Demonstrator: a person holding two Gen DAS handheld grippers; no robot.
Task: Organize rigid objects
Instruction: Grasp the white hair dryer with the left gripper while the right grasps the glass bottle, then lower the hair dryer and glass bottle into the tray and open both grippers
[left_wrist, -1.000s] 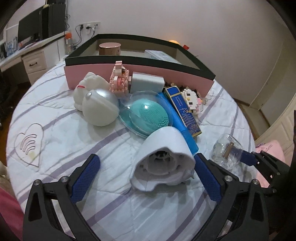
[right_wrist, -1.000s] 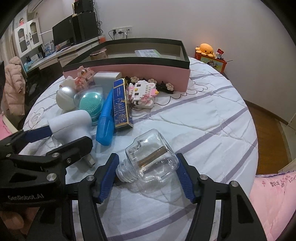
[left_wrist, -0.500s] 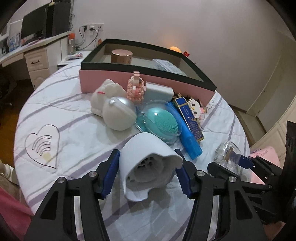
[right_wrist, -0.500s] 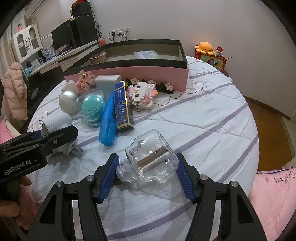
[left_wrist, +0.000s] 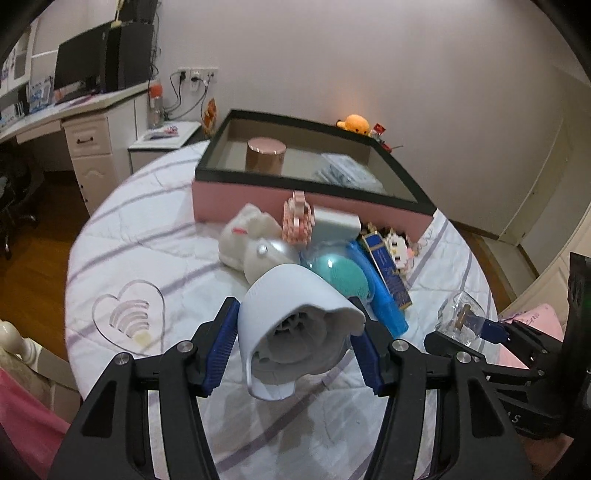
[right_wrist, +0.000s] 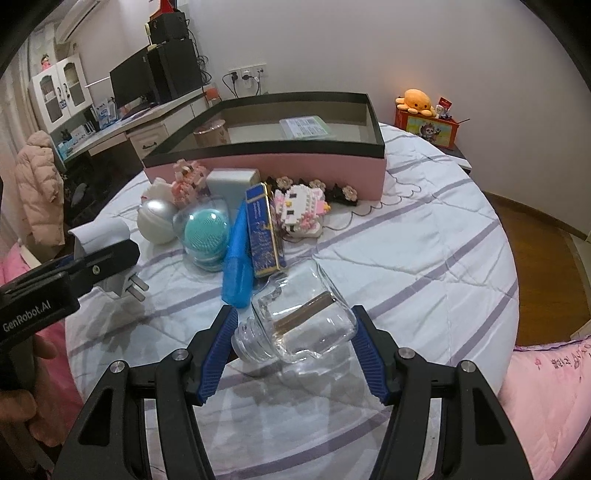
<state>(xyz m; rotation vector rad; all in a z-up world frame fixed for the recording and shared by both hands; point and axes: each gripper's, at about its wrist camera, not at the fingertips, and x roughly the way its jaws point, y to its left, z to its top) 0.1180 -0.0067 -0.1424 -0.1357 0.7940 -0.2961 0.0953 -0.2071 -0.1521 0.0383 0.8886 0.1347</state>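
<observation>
Jar (right_wrist: 301, 325) of clear glass lies on its side between the blue pads of the right gripper (right_wrist: 293, 341), both pads pressed to its walls, neck pointing left, raised just above the striped cloth (right_wrist: 424, 236); a brown strip shows inside it. White plug-in device (left_wrist: 295, 321) sits clamped in the left gripper (left_wrist: 293, 347), its hollow grey underside facing the camera; in the right view its two metal prongs (right_wrist: 135, 286) stick out below the left gripper's black finger, clear of the cloth. Just beyond the jar lie a blue tube (right_wrist: 238, 264) and a navy box (right_wrist: 263, 230) side by side, with a teal brush under a clear dome (right_wrist: 205, 230) to their left and a silver-white ball (right_wrist: 157, 221) further left. A pink-and-white block figure (right_wrist: 301, 210) stands right of the navy box. At the far side a pink tray with a black rim (right_wrist: 266, 168) holds a copper tin (left_wrist: 266, 155) and a flat packet (right_wrist: 306, 127). On the near left of the cloth a clear heart-shaped piece (left_wrist: 127, 314) lies flat
</observation>
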